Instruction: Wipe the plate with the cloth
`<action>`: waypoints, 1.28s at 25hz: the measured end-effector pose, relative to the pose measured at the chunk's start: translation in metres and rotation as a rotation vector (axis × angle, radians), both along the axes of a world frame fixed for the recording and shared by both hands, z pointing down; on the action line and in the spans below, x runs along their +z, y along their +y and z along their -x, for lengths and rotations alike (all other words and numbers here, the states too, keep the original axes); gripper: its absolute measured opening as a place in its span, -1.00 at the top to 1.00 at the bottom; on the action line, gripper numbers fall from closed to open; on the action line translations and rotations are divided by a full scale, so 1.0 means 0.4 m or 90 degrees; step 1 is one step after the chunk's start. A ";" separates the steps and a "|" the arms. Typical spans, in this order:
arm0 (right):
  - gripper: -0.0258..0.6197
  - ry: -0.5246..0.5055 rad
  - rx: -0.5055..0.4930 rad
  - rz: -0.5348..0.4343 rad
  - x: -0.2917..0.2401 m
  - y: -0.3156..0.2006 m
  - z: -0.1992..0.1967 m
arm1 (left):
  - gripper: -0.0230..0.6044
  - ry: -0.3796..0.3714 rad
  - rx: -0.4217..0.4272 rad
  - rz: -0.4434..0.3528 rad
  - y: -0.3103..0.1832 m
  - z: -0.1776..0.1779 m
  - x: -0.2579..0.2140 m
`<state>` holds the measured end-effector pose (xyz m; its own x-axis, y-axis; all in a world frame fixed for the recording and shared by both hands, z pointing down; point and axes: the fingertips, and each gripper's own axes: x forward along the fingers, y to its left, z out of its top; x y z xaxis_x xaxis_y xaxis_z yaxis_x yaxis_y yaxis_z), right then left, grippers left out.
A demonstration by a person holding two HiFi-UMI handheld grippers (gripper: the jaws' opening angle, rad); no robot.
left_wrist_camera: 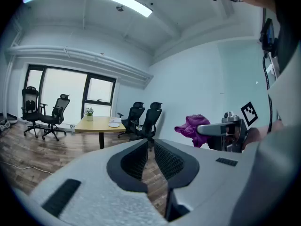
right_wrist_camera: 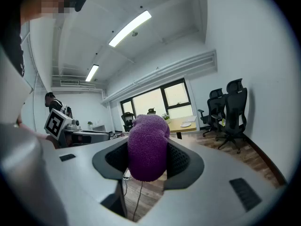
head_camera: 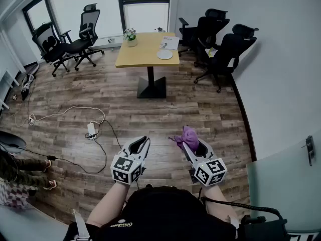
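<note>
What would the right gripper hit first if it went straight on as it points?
Nothing close. The right gripper, shut on the purple cloth, points over wood floor; the yellow table carrying the plate looks first in line, though depth is unclear.

Head view steeply down; gripper views level, seemingly toward the same table (head_camera: 143,51)

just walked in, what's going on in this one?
A person stands on the wood floor with a claw in each hand. The right claw is shut on the purple cloth; the left claw is shut and empty. The white plate sits on the wooden table across the room, far from both claws, so wiping is not yet under way.
</note>
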<state>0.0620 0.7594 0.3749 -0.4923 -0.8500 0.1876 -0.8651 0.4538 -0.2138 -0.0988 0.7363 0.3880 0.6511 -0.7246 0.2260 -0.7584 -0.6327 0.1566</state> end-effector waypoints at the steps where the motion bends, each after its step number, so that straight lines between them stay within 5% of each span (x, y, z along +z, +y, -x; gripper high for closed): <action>1: 0.34 0.001 -0.001 0.000 0.000 0.001 0.002 | 0.77 -0.001 -0.001 0.000 0.001 0.001 0.000; 32: 0.34 -0.032 -0.033 0.045 0.074 -0.050 -0.194 | 0.77 0.011 -0.029 0.040 -0.053 -0.205 0.064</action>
<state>0.1396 0.7394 0.4046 -0.5458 -0.8085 0.2200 -0.8279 0.4800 -0.2901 -0.0167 0.7152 0.4138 0.6216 -0.7390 0.2599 -0.7833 -0.5856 0.2083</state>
